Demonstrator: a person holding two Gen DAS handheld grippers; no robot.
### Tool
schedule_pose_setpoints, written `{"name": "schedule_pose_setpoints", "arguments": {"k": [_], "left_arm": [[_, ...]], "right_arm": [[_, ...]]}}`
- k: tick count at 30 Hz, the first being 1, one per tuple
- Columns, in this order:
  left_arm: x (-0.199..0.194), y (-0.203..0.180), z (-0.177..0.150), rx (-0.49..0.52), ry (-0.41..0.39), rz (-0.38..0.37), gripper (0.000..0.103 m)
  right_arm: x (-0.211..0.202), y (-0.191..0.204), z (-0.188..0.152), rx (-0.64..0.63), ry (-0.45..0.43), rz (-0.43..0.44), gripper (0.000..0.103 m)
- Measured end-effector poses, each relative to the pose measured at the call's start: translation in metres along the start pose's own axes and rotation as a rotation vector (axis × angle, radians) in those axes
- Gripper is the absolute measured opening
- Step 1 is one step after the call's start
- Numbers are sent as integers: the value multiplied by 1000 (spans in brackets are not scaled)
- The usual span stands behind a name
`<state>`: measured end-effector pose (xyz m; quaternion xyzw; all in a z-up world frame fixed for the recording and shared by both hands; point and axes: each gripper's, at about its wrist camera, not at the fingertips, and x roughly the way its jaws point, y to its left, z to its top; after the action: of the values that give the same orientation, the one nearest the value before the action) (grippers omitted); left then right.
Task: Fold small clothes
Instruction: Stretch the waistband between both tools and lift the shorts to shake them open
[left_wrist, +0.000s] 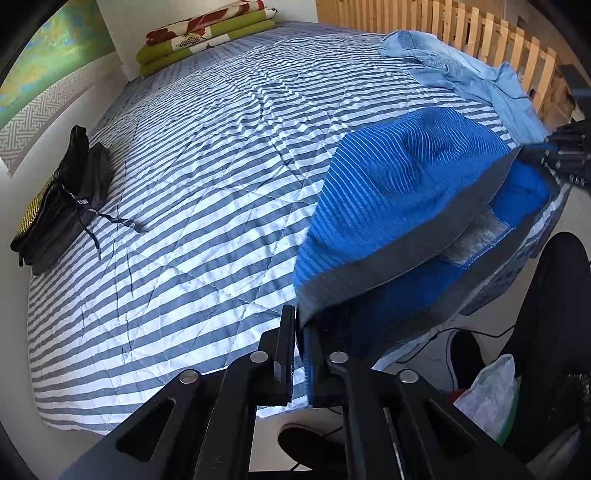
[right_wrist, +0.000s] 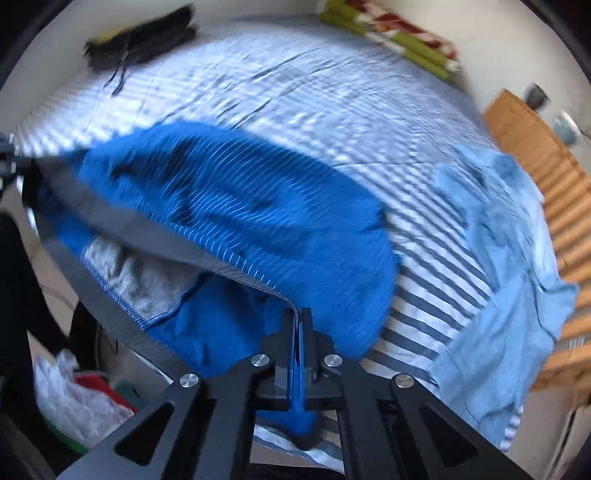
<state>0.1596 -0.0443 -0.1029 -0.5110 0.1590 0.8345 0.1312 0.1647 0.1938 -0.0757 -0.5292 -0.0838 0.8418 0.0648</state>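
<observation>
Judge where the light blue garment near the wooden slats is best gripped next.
Probably the light blue garment's loose corner toward the slats, approached from above the striped bedcover. It lies crumpled and flat, and that corner sticks out thin enough to pinch.

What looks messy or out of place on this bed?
The light blue garment lies crumpled by the wooden rail, unfolded. The black clothes are stacked, but a drawstring trails loose across the striped cover.

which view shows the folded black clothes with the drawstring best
The left wrist view: the folded black clothes sit sharp at the left edge of the striped bedspread, drawstring visible. The right wrist view shows them small and motion-blurred.
</observation>
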Motion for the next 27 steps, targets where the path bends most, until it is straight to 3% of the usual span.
{"name": "schedule_pose_setpoints", "arguments": {"k": [4, 11, 19, 22, 27], "left_arm": [[7, -19, -2, 48, 13, -31, 12], [27, -43, -1, 112, 34, 13, 12], [13, -24, 9, 53, -12, 48, 4], [-4, -10, 20, 15, -53, 62, 3], [-56, 19, 63, -14, -177, 103, 3]], "right_arm": [[-28, -34, -21, 152, -51, -10, 1], [-23, -31, -49, 145, 3, -10, 2], [5, -35, -55, 168, 84, 27, 3], [-11, -44, -45, 204, 33, 22, 2], [-68, -58, -7, 232, -138, -51, 2]]}}
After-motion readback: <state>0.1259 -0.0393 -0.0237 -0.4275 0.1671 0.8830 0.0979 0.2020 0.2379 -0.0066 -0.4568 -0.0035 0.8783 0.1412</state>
